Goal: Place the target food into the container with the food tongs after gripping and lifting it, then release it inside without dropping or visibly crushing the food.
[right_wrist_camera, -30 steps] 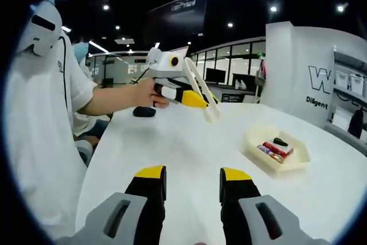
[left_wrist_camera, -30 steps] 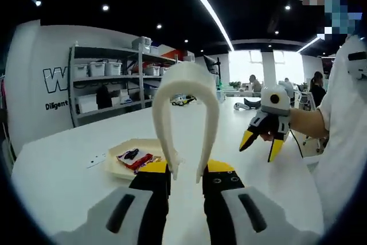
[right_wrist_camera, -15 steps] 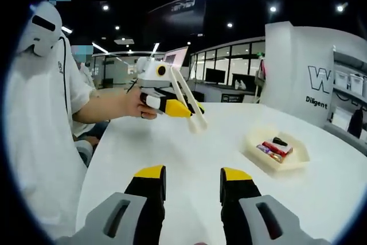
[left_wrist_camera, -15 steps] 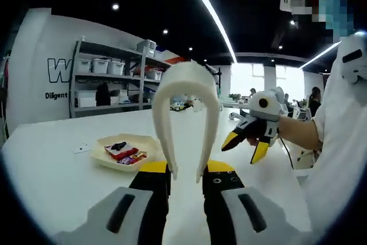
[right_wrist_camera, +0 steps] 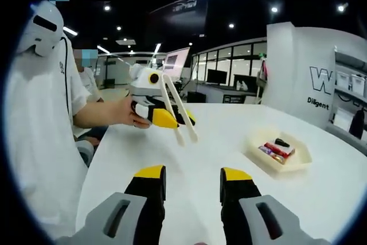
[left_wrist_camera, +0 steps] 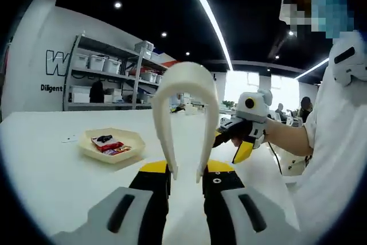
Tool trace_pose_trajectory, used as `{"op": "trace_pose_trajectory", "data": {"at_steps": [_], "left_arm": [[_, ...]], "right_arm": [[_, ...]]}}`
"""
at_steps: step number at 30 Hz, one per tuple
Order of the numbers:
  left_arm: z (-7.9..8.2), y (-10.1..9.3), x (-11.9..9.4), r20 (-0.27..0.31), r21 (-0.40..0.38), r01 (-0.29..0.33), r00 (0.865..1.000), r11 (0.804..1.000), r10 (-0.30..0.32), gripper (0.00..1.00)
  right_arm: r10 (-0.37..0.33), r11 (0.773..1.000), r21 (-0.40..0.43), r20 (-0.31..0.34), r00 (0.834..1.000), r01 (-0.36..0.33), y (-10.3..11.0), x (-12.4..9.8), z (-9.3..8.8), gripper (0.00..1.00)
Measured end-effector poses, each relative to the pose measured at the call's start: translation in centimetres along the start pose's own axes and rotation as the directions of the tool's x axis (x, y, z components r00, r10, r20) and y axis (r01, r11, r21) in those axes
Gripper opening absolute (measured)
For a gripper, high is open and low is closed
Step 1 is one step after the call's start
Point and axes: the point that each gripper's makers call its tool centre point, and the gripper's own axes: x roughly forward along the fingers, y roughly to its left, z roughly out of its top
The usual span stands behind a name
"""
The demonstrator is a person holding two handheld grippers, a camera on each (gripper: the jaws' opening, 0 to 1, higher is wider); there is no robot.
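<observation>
- Left gripper (left_wrist_camera: 186, 177), yellow-tipped black jaws: clenched on the cream plastic U-shaped food tongs (left_wrist_camera: 185, 117), whose arms stand apart, nothing between them; held above the broad white table (left_wrist_camera: 51, 164).
- Right gripper (right_wrist_camera: 192, 179): jaws spread, nothing held, over bare tabletop.
- Pale yellow hexagonal tray (right_wrist_camera: 282, 154): sits near the table's far side, well apart from both grippers.
- Red-wrapped food packets (right_wrist_camera: 277, 148) and a small dark item, possibly another wrapper: inside the tray.
</observation>
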Motion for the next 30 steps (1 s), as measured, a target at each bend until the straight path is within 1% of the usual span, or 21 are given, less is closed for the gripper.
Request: {"op": "trace_pose_trajectory", "data": {"at_steps": [5,10,14,18,25,30], "left_arm": [[-0.1,-1.0,0.1,0.021,-0.002,0.026,0.999,1.000,-0.026,0.19],[-0.3,-1.5,0.2,0.025,-0.017,0.036,0.999,0.999,-0.035,0.19],[-0.3,-1.8,0.2,0.044,-0.035,0.045,0.998,0.998,-0.044,0.19],[0.0,-2.2,0.1,0.073,-0.050,0.066,0.995,0.997,-0.063,0.19],[0.1,-3.1,0.4,0.092,-0.056,0.096,0.992,0.994,-0.091,0.19],[0.5,-3.7,0.6,0.116,-0.064,0.127,0.986,0.990,-0.119,0.20]], "right_arm": [[0.013,1.000,-0.003,0.005,1.000,-0.013,0.3,0.1,0.0,0.32],[0.015,1.000,0.002,0.011,1.000,-0.015,0.3,0.2,0.1,0.32],[0.028,1.000,0.005,0.022,0.999,-0.028,0.5,0.2,0.2,0.32],[0.046,0.999,-0.002,0.031,0.998,-0.046,0.8,0.3,0.2,0.32],[0.079,0.997,-0.013,0.048,0.996,-0.079,1.4,0.5,0.5,0.32],[0.096,0.995,-0.017,0.056,0.994,-0.096,1.6,0.7,0.5,0.32]]}}
